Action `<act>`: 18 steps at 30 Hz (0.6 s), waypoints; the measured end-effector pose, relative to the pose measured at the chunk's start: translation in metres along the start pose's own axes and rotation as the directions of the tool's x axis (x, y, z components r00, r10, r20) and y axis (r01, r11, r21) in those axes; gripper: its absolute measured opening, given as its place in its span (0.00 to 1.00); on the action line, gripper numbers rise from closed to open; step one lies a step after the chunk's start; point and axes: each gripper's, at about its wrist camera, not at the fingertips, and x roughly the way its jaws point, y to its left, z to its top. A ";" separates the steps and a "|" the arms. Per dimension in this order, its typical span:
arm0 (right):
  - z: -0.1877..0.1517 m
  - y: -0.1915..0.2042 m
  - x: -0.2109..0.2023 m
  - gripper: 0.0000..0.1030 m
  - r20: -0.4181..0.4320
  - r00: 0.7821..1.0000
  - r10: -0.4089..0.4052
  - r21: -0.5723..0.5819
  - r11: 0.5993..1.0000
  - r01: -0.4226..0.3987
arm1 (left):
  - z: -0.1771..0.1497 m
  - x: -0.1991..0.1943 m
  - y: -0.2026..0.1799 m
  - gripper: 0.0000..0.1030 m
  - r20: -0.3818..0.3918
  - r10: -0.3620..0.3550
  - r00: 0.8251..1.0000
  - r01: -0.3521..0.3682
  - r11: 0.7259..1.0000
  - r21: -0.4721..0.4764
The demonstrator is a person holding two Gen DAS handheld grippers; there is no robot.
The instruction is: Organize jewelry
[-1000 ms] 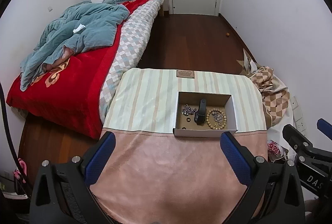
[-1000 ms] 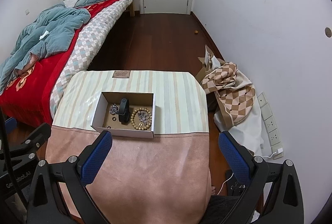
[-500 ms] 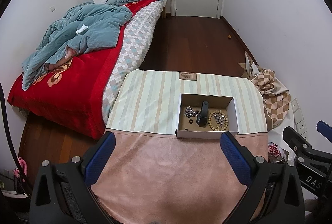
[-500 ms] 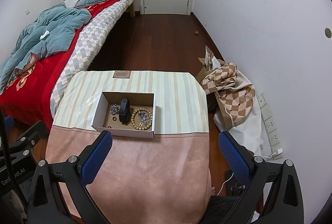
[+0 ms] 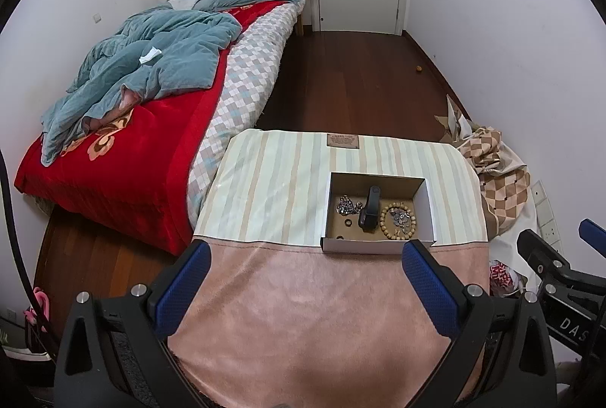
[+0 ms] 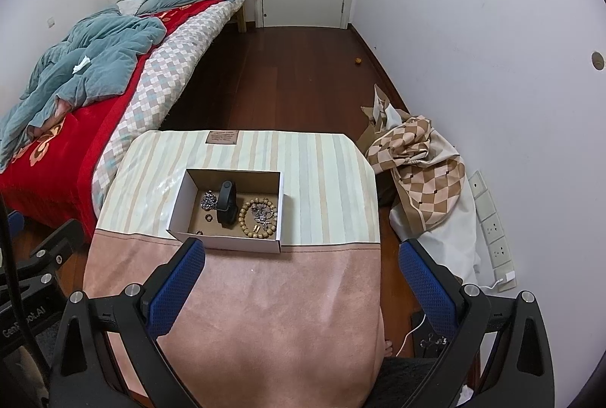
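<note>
All the jewelry lies in the box [image 6: 242,245] at the middle of the cloth-covered surface [image 6: 265,313]: a silver chain [image 6: 208,200] bunched at its left, a black band [image 6: 226,203] propped near the middle, a bead bracelet [image 6: 259,215] at its right with a small metal piece lying inside its ring, and two small rings [image 6: 207,217] on the box floor near the front left. The left hand-held gripper [image 5: 303,279] and the right hand-held gripper [image 6: 301,277] both hover above the near, pink part of the surface, each spread wide and holding nothing. Nothing lies loose on the cloth, so the scene fits either pieces gathered in the box and done, or pieces waiting to be sorted out of it; the pictures do not settle which. If any piece is handled, the care points are plain. The box looks light and open-topped, so a descent should come straight down inside its walls, and the other gripper may need to steady a wall. The chain will likely snag and trail, so pinch it at the bunch. The rings are tiny and flat; a low, narrow pinch suits them. The bracelet is best taken by one side of its ring, clear of the piece inside.
</note>
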 end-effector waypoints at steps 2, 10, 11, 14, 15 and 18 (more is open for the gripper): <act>0.000 -0.001 0.000 1.00 0.000 1.000 0.000 0.000 1.000 0.000 | 0.000 0.000 -0.001 1.00 0.000 0.000 1.000 0.000 1.000 0.001; 0.000 -0.002 -0.001 1.00 0.004 1.000 0.001 -0.002 1.000 -0.001 | 0.000 -0.002 -0.001 1.00 0.004 -0.001 1.000 0.001 1.000 0.000; 0.000 -0.003 -0.001 1.00 0.005 1.000 0.001 -0.001 1.000 -0.001 | 0.000 -0.002 -0.001 1.00 0.005 0.000 1.000 0.000 1.000 -0.001; 0.000 -0.003 -0.002 1.00 0.006 1.000 0.001 -0.002 1.000 -0.001 | 0.000 -0.002 -0.002 1.00 0.004 -0.002 1.000 0.002 1.000 -0.001; 0.000 -0.004 -0.001 1.00 0.006 1.000 0.000 -0.002 1.000 0.000 | 0.000 -0.003 -0.002 1.00 0.003 -0.007 1.000 0.007 1.000 0.000; 0.001 -0.003 -0.002 1.00 0.006 1.000 0.001 -0.001 1.000 -0.001 | -0.001 -0.006 -0.002 1.00 0.017 -0.008 1.000 0.008 1.000 -0.004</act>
